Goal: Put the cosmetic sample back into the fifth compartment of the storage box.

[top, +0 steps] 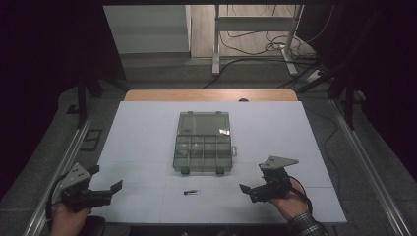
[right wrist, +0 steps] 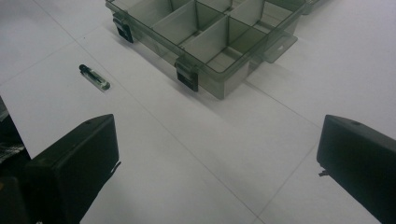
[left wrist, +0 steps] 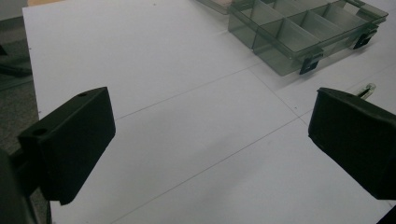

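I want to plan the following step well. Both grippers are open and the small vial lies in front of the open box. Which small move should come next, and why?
Probably bring the right gripper toward the small vial and lower its open jaws around it. The vial lies alone on the white table, just in front of the open compartment box, whose compartments look empty. The left gripper also stands open and holds nothing.

Compartment box (top: 202, 153) sits mid-table (top: 147, 128), lid (top: 203, 123) laid open behind it. Small vial (top: 192, 192) lies on the table in front of the box, near the front edge, apart from it. Left gripper (top: 106, 189) at front-left corner, right gripper (top: 246, 189) front-right; vial between them, nearer the right one.
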### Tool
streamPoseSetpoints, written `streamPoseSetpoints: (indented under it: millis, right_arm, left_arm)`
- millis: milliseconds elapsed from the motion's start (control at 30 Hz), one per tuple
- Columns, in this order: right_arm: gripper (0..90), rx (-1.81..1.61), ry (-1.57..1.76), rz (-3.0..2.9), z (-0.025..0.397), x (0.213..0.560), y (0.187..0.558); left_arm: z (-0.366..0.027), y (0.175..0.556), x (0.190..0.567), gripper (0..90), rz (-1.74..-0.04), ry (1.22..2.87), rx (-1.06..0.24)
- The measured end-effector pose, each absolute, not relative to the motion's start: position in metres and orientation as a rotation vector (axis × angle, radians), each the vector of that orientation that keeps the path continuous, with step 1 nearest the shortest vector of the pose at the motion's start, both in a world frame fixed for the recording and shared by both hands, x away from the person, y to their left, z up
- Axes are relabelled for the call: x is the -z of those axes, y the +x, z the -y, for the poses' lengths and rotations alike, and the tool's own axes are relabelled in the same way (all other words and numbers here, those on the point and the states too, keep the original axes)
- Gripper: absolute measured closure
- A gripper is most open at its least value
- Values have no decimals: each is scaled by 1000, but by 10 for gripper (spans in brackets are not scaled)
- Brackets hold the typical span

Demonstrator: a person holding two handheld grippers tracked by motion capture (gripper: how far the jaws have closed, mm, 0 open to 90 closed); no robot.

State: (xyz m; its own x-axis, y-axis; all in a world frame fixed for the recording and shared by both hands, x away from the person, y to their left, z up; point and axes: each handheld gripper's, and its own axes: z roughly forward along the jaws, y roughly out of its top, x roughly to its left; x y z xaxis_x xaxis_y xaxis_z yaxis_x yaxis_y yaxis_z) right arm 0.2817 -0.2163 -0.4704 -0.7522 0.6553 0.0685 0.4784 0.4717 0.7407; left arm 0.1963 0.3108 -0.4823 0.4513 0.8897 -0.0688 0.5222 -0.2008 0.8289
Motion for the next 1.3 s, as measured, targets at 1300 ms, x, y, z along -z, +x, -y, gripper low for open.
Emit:
streamPoseSetpoints:
  millis: [1300]
  right_arm:
    - [0, -1069, 942, -2634, 155, 474, 295]
  left_arm:
    - [-310, 196, 482, 13, -1186, 1874, -554]
